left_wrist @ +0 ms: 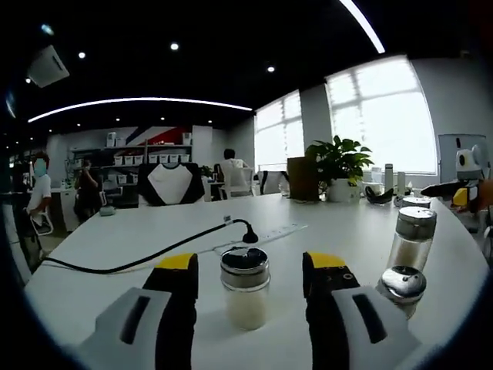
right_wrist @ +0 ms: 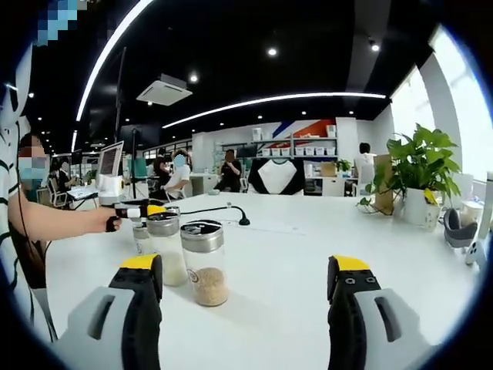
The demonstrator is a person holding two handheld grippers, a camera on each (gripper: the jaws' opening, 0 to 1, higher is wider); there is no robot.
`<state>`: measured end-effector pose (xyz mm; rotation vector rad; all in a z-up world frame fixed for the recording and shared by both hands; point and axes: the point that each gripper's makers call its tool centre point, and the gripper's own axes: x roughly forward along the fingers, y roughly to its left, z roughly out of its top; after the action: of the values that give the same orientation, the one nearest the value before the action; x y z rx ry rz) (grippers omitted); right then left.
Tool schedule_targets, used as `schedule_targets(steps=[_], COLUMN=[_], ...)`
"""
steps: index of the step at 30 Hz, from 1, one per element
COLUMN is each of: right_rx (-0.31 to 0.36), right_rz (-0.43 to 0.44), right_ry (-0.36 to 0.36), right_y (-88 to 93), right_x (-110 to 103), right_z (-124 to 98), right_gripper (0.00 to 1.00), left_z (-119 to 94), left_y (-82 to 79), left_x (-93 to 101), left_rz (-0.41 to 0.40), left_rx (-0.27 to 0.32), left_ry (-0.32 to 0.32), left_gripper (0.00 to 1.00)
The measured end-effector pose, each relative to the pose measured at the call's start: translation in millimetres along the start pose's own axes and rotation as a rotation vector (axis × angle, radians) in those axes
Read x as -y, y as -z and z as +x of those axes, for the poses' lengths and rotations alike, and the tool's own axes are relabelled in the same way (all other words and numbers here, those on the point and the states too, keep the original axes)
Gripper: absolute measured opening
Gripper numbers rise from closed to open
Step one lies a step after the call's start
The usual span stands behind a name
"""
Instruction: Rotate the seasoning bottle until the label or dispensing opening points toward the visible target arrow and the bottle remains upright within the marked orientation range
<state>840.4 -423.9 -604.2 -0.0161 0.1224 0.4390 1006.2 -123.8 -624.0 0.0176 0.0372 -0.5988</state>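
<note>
A small glass seasoning bottle (left_wrist: 245, 291) with a metal lid and white contents stands upright on the white table (left_wrist: 154, 231). My left gripper (left_wrist: 250, 262) is open, one yellow-tipped jaw on each side of the bottle with a gap to each. In the right gripper view the left gripper (right_wrist: 146, 210) comes in from the left, held by a person's hand. My right gripper (right_wrist: 250, 266) is open with nothing between its jaws. Just ahead of its left jaw stand a bottle of tan grains (right_wrist: 205, 264) and a bottle of white grains (right_wrist: 166, 248).
Two more metal-lidded bottles (left_wrist: 412, 235) (left_wrist: 400, 287) stand right of my left gripper. A black cable (left_wrist: 154, 258) runs to a power strip (left_wrist: 266, 231) mid-table. A potted plant (left_wrist: 339, 166) stands at the far edge. People sit at desks behind.
</note>
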Motion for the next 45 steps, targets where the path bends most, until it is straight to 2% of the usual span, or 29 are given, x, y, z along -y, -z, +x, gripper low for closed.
schedule_targets(steps=[6,11,15,19,23,25,27,35,37,40,45], right_rx=[-0.004,-0.007,-0.007,-0.009,-0.005,-0.001,0.004,0.015,0.014,0.019,0.03], right_rz=[0.009,0.017,0.017,0.016,0.018,0.016,0.014,0.013,0.014,0.015,0.021], right_ry=[0.012,0.027,0.034,0.039,0.043,0.042,0.043,0.049,0.051,0.054,0.054], right_y=[1.5,3.8,4.4,5.2,3.9,2.4,0.6,-2.8,-2.1,-2.5,-3.3], right_x=[2.8,6.7,8.5,11.0,12.2,12.0,12.1,9.1,8.9,8.0,6.4], right_z=[-1.9,-5.7,-9.2,-11.2,-11.8,-11.8,-12.4,-18.9,-20.2,-23.8,-25.0], right_gripper=[0.88,0.87,0.87,0.86,0.86,0.86,0.86,0.86,0.86,0.86,0.86], left_z=[14.0,23.5,24.3,25.8,26.6,27.2,27.8,25.6,20.1,12.9,-3.6], left_y=[4.1,14.0,15.6,14.3,14.8,15.2,15.8,16.1,14.4,8.8,-13.1], left_x=[-2.5,-1.2,-5.1,-6.0,-4.4,-5.5,-7.7,-11.5,-17.7,-18.0,-12.9], left_rz=[0.001,0.015,0.037,0.016,0.033,0.043,0.007,-0.005,-0.06,-0.046,-0.019], left_rx=[-0.004,-0.034,-0.04,-0.032,-0.037,-0.043,-0.041,-0.036,-0.025,-0.018,0.01], left_ry=[-0.012,-0.015,-0.029,-0.026,-0.007,-0.01,-0.008,-0.023,-0.059,-0.061,-0.047], left_gripper=[0.53,0.52,0.45,0.45,0.34,0.33,0.33,0.32,0.32,0.32,0.32])
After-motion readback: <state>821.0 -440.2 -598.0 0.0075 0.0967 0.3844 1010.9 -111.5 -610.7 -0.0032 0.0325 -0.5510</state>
